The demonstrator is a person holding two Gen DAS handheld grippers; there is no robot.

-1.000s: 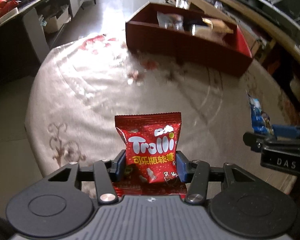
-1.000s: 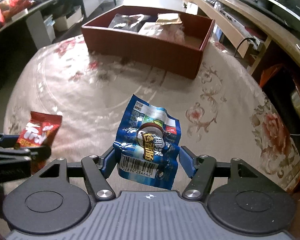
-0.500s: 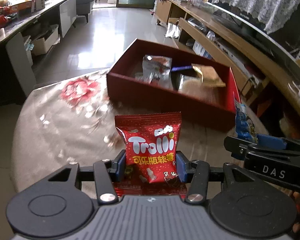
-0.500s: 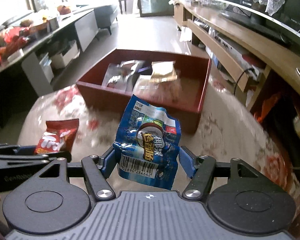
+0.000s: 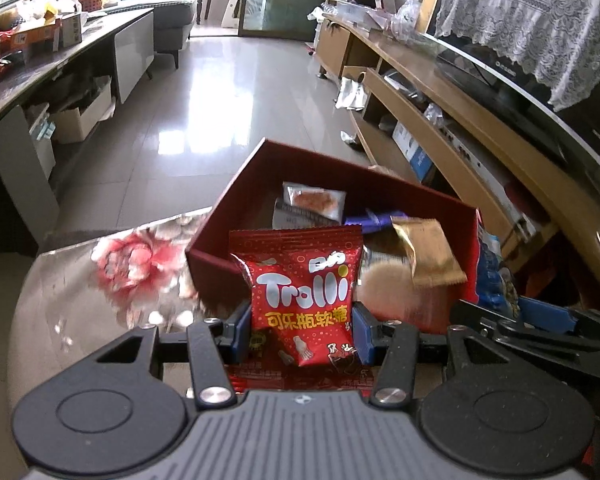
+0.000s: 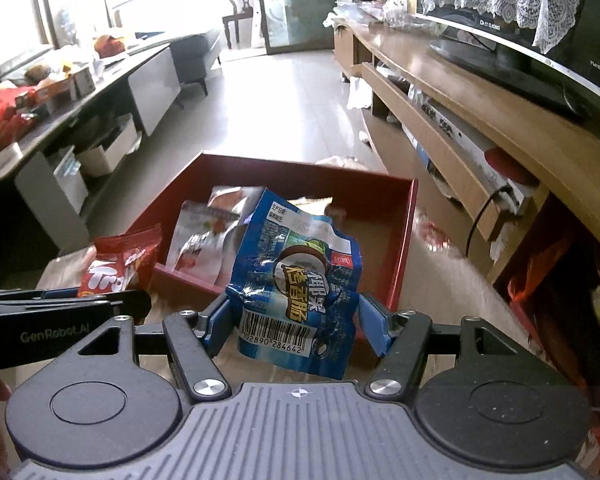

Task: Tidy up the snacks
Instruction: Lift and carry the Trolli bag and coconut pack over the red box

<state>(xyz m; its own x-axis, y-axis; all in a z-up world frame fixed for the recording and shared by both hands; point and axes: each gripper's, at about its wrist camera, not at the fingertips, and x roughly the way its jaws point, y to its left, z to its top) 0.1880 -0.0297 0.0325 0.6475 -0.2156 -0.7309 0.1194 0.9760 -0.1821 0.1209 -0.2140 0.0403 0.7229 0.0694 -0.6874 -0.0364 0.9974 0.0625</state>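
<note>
With the left gripper (image 5: 300,334) clamping the red packet (image 5: 300,296) and the right gripper (image 6: 298,320) clamping the blue packet (image 6: 296,280), the box (image 6: 404,240) lies just ahead and below both, about equally near.

Left gripper (image 5: 302,330) pitched downward, blue pads clamped on red packet (image 5: 300,292); right gripper (image 6: 296,326) alongside, likewise angled, pads gripping blue packet (image 6: 296,280).

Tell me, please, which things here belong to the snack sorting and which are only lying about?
Part of the job:
- red Trolli packet in the left gripper
- blue packet in the right gripper
- red box
- packets already inside

Lying about:
- television
- wooden cabinet
- cardboard box
- chair
</note>
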